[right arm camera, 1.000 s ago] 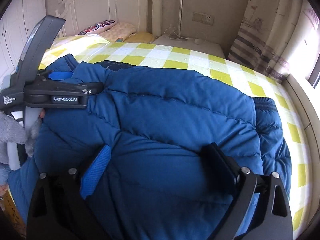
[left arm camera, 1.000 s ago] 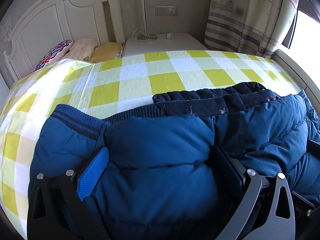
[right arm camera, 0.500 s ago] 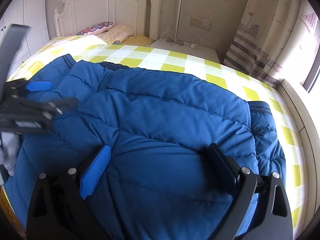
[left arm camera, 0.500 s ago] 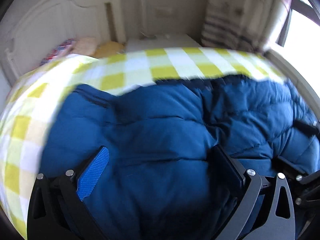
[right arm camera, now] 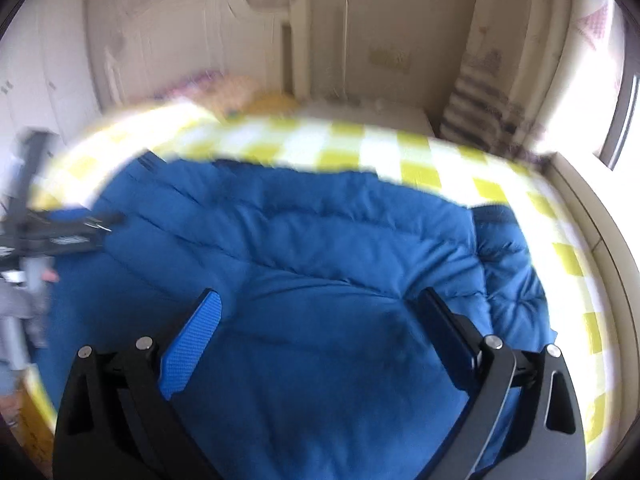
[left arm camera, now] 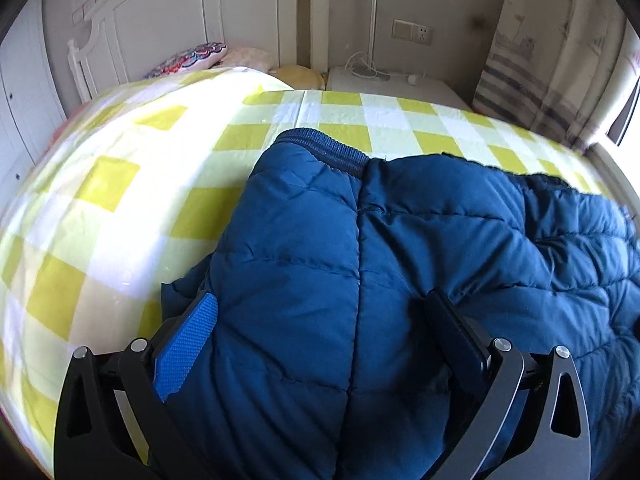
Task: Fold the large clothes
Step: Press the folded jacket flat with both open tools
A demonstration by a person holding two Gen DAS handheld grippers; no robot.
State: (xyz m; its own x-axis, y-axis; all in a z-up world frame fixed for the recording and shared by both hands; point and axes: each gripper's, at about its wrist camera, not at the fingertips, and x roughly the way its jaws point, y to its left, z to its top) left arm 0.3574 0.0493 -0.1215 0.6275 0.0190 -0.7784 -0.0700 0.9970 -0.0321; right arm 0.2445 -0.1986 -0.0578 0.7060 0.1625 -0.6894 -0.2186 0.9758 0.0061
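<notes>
A large blue puffer jacket (left arm camera: 400,240) lies on the yellow-and-white checked bedspread (left arm camera: 120,184), its ribbed dark cuff (left arm camera: 332,148) pointing toward the headboard. My left gripper (left arm camera: 320,300) stands open just over the jacket's left part, padded fabric bulging between its wide-apart fingers. The right wrist view is blurred. It shows the jacket (right arm camera: 320,248) spread across the bed, and my right gripper (right arm camera: 320,296) open low over its near middle. The left gripper (right arm camera: 60,236) shows there at the jacket's left edge.
A white headboard (left arm camera: 192,40) and pillows (left arm camera: 192,60) stand at the far left end. A white bedside table (left arm camera: 384,84) with a lamp pole and cables sits beyond the bed. A striped curtain (left arm camera: 532,60) and bright window are at the right.
Both views have swung. The left gripper now faces the jacket's left edge and cuff, with more bedspread showing at left. The right gripper has pulled back and is moving, blurring its view.
</notes>
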